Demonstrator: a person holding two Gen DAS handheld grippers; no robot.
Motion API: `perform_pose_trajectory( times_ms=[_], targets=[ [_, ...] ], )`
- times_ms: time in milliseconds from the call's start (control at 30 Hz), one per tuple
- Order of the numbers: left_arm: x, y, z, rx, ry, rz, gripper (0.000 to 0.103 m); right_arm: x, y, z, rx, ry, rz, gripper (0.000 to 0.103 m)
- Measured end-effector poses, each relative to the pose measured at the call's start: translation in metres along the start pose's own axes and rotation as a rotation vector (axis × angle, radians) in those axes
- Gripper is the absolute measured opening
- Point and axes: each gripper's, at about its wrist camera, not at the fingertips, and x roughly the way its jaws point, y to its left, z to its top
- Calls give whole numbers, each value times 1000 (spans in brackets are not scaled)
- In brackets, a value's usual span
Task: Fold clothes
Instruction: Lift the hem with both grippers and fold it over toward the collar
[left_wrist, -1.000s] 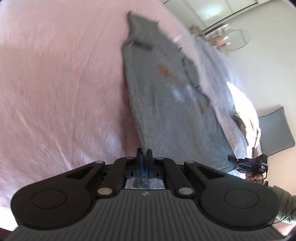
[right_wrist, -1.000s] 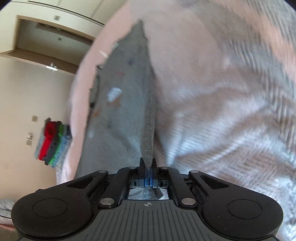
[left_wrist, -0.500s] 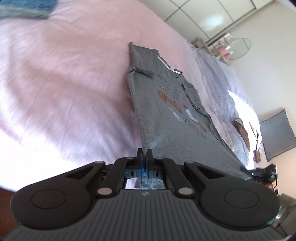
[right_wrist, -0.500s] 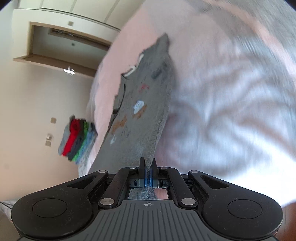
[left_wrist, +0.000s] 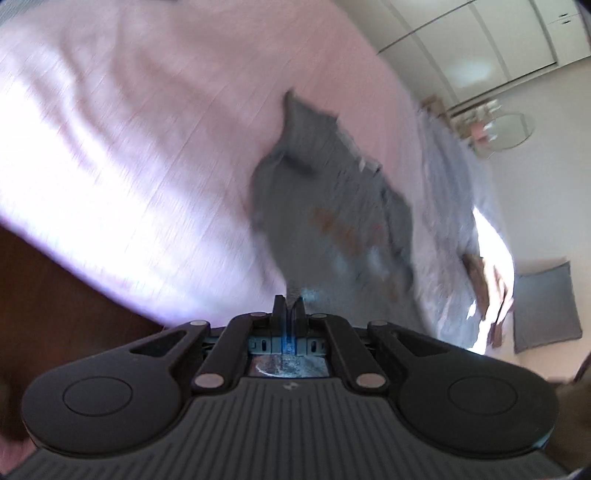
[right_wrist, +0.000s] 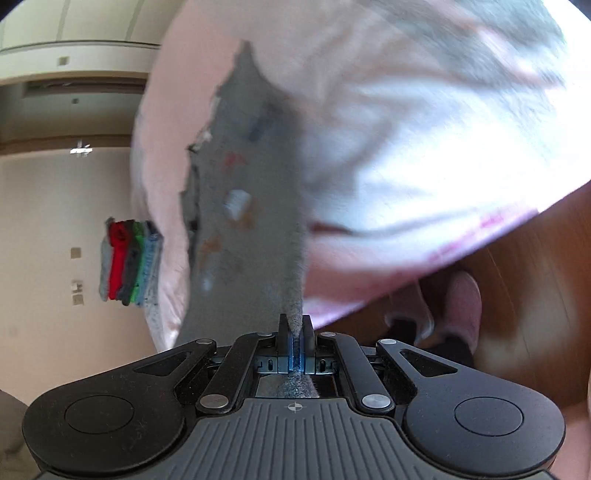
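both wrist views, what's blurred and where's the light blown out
Left wrist view: motion blur smears the grey printed t-shirt and pink bedspread, which glares white at left; the left gripper stays sharp. Right wrist view: bedspread blurred and overexposed, shirt print smeared, right gripper crisp; fisheye bends the walls.

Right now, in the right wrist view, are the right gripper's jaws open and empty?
No, the right gripper is clamped shut on an edge of the grey T-shirt.
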Motion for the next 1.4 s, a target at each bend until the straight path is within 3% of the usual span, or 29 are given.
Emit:
perform_pose_trajectory(
  times_ms=[167,300,400,500,567,600,633,667,733,800,833,867,900,933,1067,1200,1300,1400],
  targets=[
    [43,-26,73,88,-56,-102,0,9,45,65,-105,-84,26,1],
    [103,-32,138,102,-63,-162,0,33,77,134,-126,-125,32,1],
    [155,-27,183,93,-47,-157,0,63,93,185,-124,-131,-11,1],
    [214,-14,224,-4,-33,-93,1,101,100,235,-104,-163,-82,2],
    [245,-4,240,-55,-43,-43,2,121,96,259,-57,-222,-116,22],
    [257,0,246,-68,-48,-14,2,126,94,266,-38,-262,-144,71],
    [264,1,251,-67,-51,11,3,129,94,270,-36,-305,-168,94],
    [268,3,255,-64,-53,25,5,132,95,272,-44,-343,-187,93],
    [267,9,259,-77,-50,36,23,131,100,266,-111,-366,-209,93],
    [257,13,260,-72,-68,57,22,128,105,252,-201,-372,-254,88],
    [251,11,259,-32,-73,49,19,128,108,243,-263,-367,-280,75],
    [245,5,258,36,-70,38,15,132,112,234,-329,-357,-319,69],
    [240,-3,254,120,-57,35,6,137,118,227,-398,-344,-359,54],
    [236,-12,249,207,-37,35,5,143,122,220,-467,-329,-397,42],
    [245,-41,220,513,143,23,4,181,135,192,-742,-250,-472,40],
    [284,-50,206,710,253,69,4,229,141,180,-901,-116,-503,39],
    [310,-53,222,721,213,66,4,258,144,191,-983,-104,-562,39],
    [326,-49,260,541,96,67,5,264,144,226,-898,-233,-599,39]
  ],
)
